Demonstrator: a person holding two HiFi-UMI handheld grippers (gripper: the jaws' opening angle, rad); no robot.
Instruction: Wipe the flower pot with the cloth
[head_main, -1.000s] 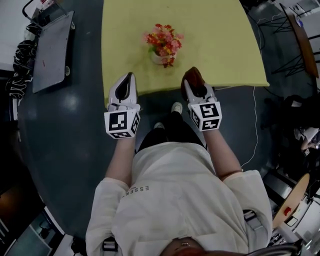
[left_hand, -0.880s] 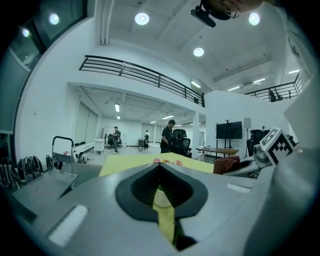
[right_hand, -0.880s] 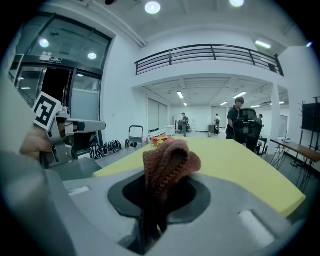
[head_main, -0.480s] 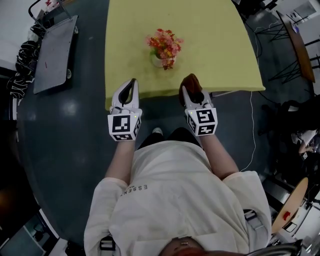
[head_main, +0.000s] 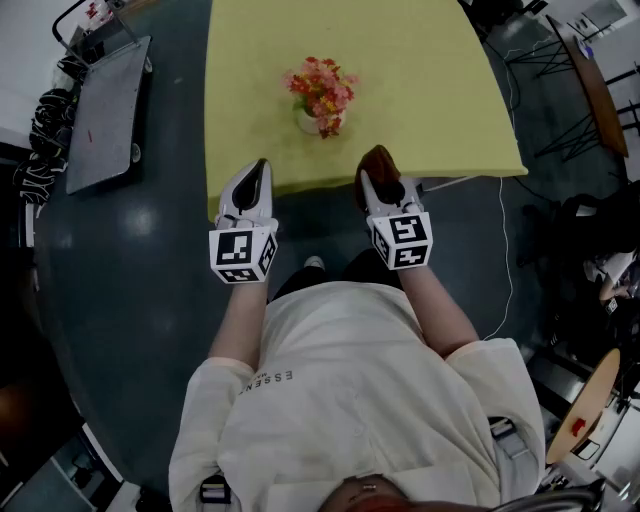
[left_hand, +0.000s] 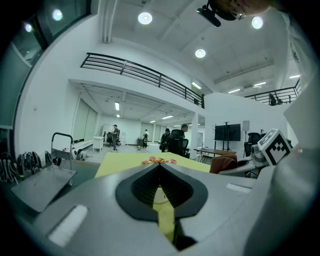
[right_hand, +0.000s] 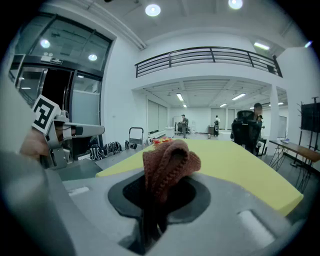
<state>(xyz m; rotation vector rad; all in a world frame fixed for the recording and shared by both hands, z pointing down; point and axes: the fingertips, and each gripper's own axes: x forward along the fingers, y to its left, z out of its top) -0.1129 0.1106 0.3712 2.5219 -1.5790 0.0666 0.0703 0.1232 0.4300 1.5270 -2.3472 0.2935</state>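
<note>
The table (head_main: 420, 90) is yellow-green; the flower pot (head_main: 306, 121) is pale cream under red, orange and pink flowers (head_main: 322, 85). The cloth (right_hand: 167, 162) is a rust-brown ribbed knit. The left claw (head_main: 257, 170) and right claw (head_main: 381, 176) are white, their cubes patterned in black-and-white squares.

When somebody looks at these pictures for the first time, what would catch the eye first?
The bright red and orange flowers in the flower pot, standing alone on the yellow table, draw the eye. Next comes the brown cloth, bunched in the shut right gripper near the table's front edge; the left gripper beside it is shut and empty.
</note>
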